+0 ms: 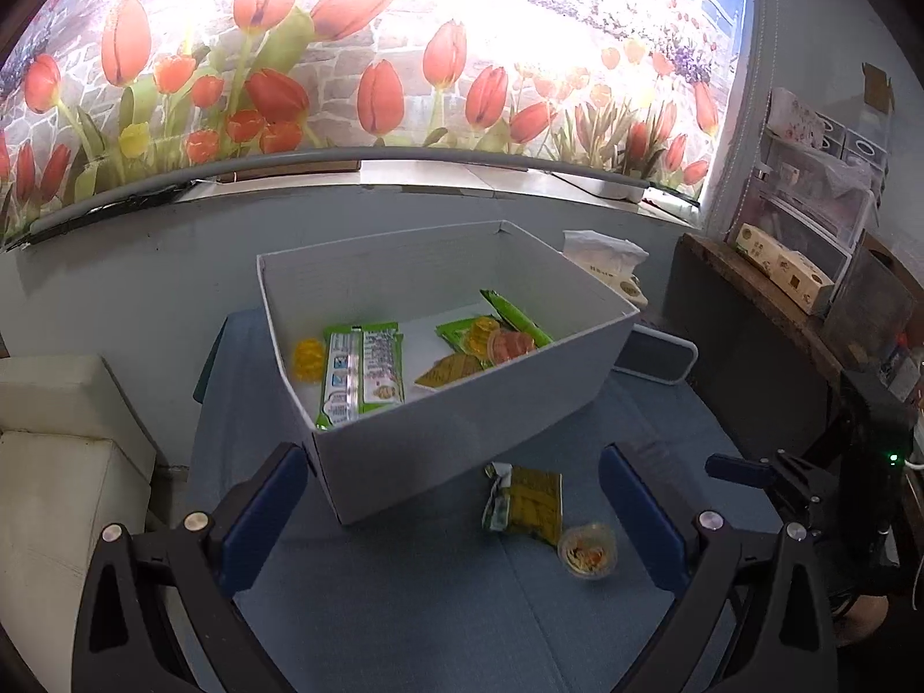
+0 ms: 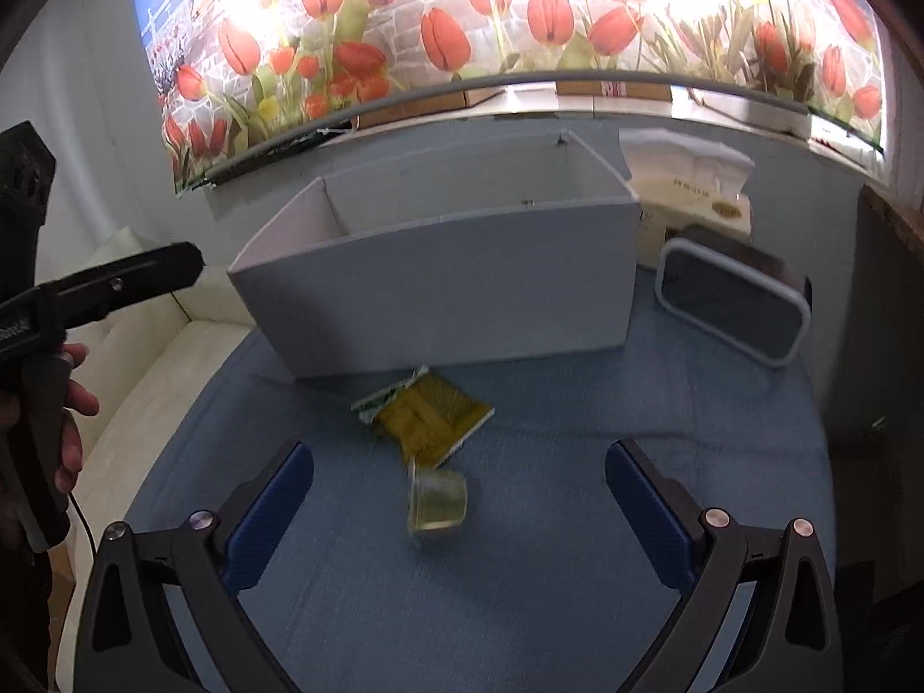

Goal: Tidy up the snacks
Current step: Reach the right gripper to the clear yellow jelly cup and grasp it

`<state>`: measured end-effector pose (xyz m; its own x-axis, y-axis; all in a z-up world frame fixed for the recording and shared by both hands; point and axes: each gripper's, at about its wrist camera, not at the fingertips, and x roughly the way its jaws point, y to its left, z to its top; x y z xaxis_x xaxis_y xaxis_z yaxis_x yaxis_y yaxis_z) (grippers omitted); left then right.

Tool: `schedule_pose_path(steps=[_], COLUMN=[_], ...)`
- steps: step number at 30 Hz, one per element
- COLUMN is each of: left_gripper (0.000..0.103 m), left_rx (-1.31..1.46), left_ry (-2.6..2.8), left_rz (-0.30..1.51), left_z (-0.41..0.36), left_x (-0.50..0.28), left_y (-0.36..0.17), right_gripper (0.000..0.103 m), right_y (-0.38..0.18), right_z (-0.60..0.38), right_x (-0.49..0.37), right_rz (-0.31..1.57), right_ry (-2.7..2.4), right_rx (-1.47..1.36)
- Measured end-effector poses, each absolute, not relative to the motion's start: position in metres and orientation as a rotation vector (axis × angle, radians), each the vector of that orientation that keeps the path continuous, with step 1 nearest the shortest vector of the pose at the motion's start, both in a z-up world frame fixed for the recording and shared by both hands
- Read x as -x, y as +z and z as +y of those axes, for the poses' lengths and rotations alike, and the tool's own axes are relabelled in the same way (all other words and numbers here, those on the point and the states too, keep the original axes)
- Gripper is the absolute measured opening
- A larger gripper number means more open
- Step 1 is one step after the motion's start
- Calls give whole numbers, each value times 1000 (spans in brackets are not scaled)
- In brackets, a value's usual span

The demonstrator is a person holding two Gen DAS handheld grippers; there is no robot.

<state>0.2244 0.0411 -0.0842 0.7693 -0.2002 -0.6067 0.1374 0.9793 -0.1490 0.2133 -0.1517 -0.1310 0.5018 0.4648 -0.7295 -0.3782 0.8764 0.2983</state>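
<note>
Above the blue cloth (image 2: 520, 577), right gripper (image 2: 459, 511) spread wide, jelly cup (image 2: 437, 503) between.

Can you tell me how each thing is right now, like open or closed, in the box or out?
White box: open, holds snacks.
Yellow packet: outside, flat on the cloth.
Jelly cup: outside, beside the packet.
Left hand-held gripper: open, empty.
Right hand-held gripper: open, empty.

Jelly cup (image 2: 436, 501): motion-blurred in the right wrist view, contents unreadable. White box (image 2: 439, 294): near wall hides its inside there. Snack packets (image 1: 361, 372): print too small to read. Tissue pack (image 1: 606, 265): partly behind the box.
</note>
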Motion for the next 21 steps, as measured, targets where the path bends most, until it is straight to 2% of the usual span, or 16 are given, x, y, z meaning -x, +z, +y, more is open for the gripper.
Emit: schedule_pose_path(steps=[11, 21], left_gripper=[103, 103], left_rx=[170, 220], left_ry=[-186, -157], left_rz=[735, 806], left_z=[28, 40], left_x=[-130, -104], left_y=[-149, -176], right_gripper=[103, 101], right_y=[-170, -185], right_z=[-135, -122], right_x=[-200, -221], right_rz=[994, 1018], right_ry=[494, 485], right_rx=[-110, -130])
